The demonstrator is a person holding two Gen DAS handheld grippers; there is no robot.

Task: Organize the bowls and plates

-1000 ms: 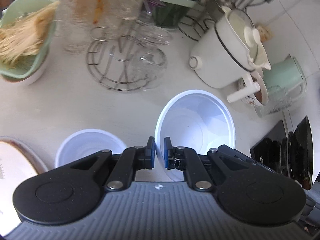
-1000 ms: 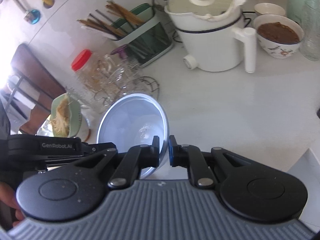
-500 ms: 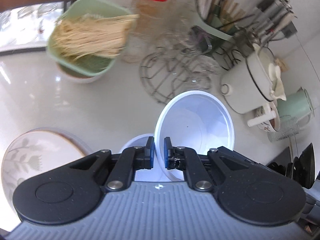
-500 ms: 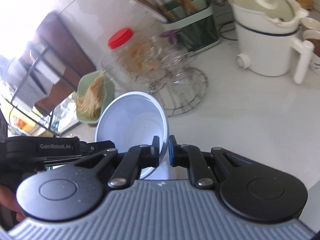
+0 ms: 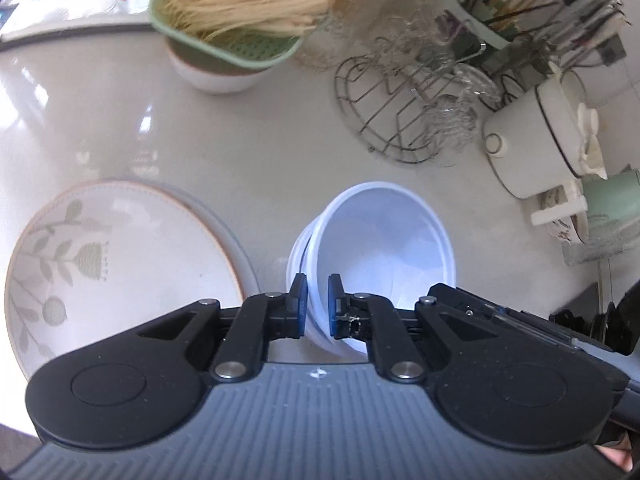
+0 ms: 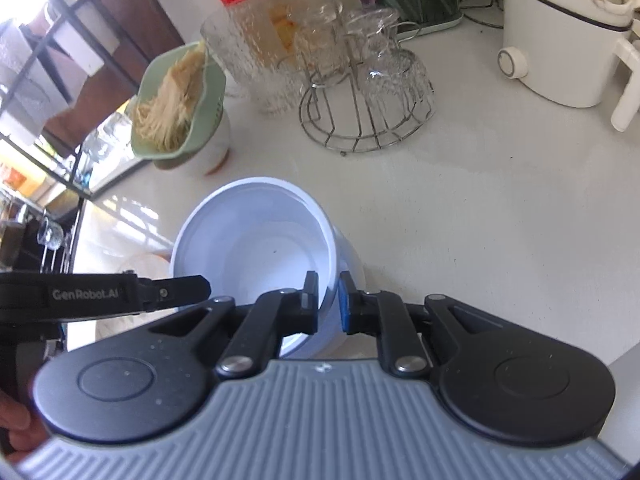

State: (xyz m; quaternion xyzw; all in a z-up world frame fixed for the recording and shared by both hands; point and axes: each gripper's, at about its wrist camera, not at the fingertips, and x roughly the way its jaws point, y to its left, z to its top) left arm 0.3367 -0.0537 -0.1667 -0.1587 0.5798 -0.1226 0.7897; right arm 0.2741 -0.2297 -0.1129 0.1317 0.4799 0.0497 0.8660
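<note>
A white plastic bowl (image 5: pixel 384 240) is held by both grippers on its rim and sits tilted inside a second white bowl (image 5: pixel 298 258) on the counter. My left gripper (image 5: pixel 318 300) is shut on the near rim. My right gripper (image 6: pixel 328 300) is shut on the same bowl's right rim (image 6: pixel 256 248). A flower-patterned plate (image 5: pixel 116 264) lies on the counter just left of the bowls, on top of another plate.
A green strainer of noodles (image 5: pixel 240 12) sits on a white bowl behind. A wire glass rack (image 5: pixel 404 108) with glasses, a white electric pot (image 5: pixel 536 140), a utensil holder (image 5: pixel 492 12) and a red-lidded jar (image 6: pixel 256 24) stand at the back. The counter edge is at the right (image 6: pixel 624 356).
Both grippers carried the white bowl to the left and down, over the second white bowl, and it now sits nested in it beside the plate.
</note>
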